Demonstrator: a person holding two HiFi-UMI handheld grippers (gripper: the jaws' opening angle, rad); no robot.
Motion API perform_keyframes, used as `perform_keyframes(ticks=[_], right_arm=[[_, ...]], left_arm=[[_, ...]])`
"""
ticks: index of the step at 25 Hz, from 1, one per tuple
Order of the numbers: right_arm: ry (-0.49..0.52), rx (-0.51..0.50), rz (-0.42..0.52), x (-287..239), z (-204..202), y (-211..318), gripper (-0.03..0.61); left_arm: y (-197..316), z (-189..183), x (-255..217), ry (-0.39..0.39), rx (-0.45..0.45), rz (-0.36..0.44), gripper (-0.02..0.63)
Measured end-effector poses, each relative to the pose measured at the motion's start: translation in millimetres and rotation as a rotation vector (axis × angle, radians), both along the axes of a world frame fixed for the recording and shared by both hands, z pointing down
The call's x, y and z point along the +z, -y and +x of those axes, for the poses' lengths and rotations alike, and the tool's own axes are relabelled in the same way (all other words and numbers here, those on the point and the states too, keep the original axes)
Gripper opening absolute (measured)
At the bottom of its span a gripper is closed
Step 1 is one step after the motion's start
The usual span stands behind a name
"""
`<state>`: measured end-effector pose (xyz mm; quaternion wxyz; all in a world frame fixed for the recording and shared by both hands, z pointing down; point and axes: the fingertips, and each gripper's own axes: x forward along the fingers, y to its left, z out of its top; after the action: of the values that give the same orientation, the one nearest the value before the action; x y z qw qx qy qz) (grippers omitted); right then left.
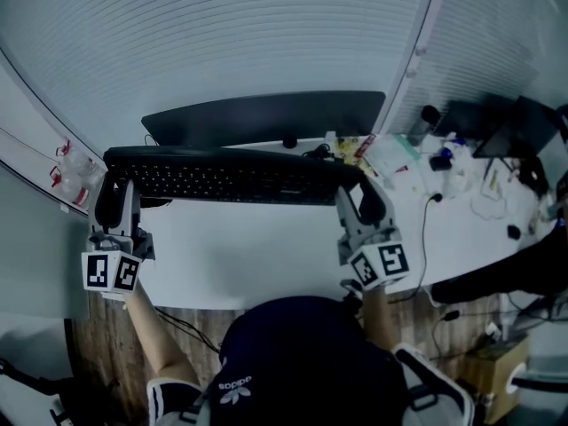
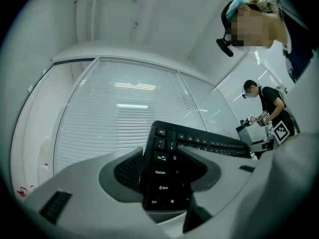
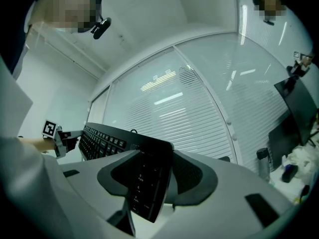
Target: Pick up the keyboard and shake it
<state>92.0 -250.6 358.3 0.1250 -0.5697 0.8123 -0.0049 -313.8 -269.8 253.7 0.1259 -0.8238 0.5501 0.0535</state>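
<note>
A long black keyboard (image 1: 226, 176) is held up above the white desk (image 1: 248, 247), spanning between my two grippers. My left gripper (image 1: 111, 201) is shut on its left end, where the Caps Lock and Shift keys of the keyboard (image 2: 167, 173) sit between the jaws. My right gripper (image 1: 362, 201) is shut on its right end, and the number-pad edge of the keyboard (image 3: 147, 183) is clamped between dark pads (image 3: 189, 176). Both ends are gripped edge-on.
A dark monitor (image 1: 266, 118) lies behind the keyboard. Bottles, cables and small items (image 1: 444, 162) crowd the desk's right side. A glass wall with blinds (image 1: 222, 34) stands behind. Another person (image 2: 266, 103) stands far off. My cap (image 1: 302, 353) fills the bottom.
</note>
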Motion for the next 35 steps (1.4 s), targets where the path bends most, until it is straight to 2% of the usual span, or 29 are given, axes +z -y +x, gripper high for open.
perform_keyframes(ticks=[7, 18, 29, 35], right_arm=[[0.018, -0.008, 0.01, -2.4, 11.0, -5.5, 0.195], [0.049, 0.007, -0.058, 13.0, 12.5, -3.9, 0.195], [0.03, 0.022, -0.063, 4.3, 16.4, -7.0, 0.195], [0.042, 0.032, -0.068, 4.6, 17.4, -3.0, 0.195]], left_arm=[[-4.9, 10.7, -0.8, -0.018, 0.016, 0.008, 0.206], [8.2, 14.7, 5.4, -0.003, 0.043, -0.019, 0.206], [3.3, 17.5, 5.1, -0.037, 0.048, -0.009, 0.206], [5.2, 17.1, 10.1, -0.005, 0.054, -0.029, 0.206]])
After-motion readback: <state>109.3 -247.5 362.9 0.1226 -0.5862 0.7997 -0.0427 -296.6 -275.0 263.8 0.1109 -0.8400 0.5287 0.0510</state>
